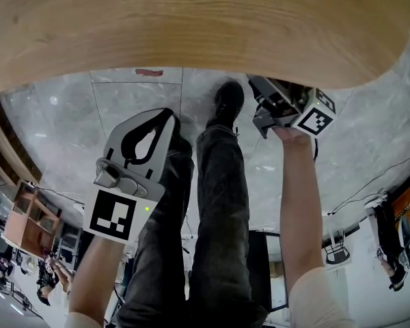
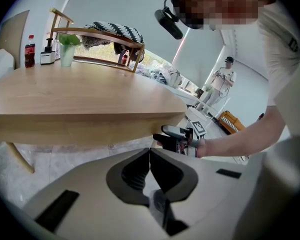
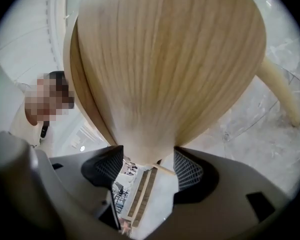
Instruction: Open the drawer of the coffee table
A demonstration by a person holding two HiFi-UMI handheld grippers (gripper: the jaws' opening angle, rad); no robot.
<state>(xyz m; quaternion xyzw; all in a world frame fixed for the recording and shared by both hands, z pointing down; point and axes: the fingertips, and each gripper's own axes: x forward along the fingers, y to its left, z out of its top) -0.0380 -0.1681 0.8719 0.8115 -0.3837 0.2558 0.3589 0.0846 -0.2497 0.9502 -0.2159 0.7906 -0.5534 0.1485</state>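
Reaching for the drawer: the coffee table (image 1: 191, 26) is filling the top of the head view, its pale wooden worktop (image 2: 80, 94) curving over the marble floor (image 1: 137, 101). The drawer is presumably lying under that near edge, but no seam, front or handle is showing in any view.

The right tongs (image 3: 142, 156) are pointing level at the rim and standing spread wide, with the lip of wood sitting between the two ribbed pads (image 3: 187, 169). They seem placed to get a hold for a pull. Whether the pads are actually pressing on the wood is hard to read; they look to be straddling it rather than biting.

The left tongs (image 2: 150, 154) are hanging low over the person's dark-trousered leg (image 1: 219, 203), pressed together on nothing, apparently out of the way while the other hand works.

At the worktop's far end a cola bottle (image 2: 29, 51) and a cup of greenery (image 2: 66, 54) are standing close together. The worktop is hiding the right tongs' tips from the head view.
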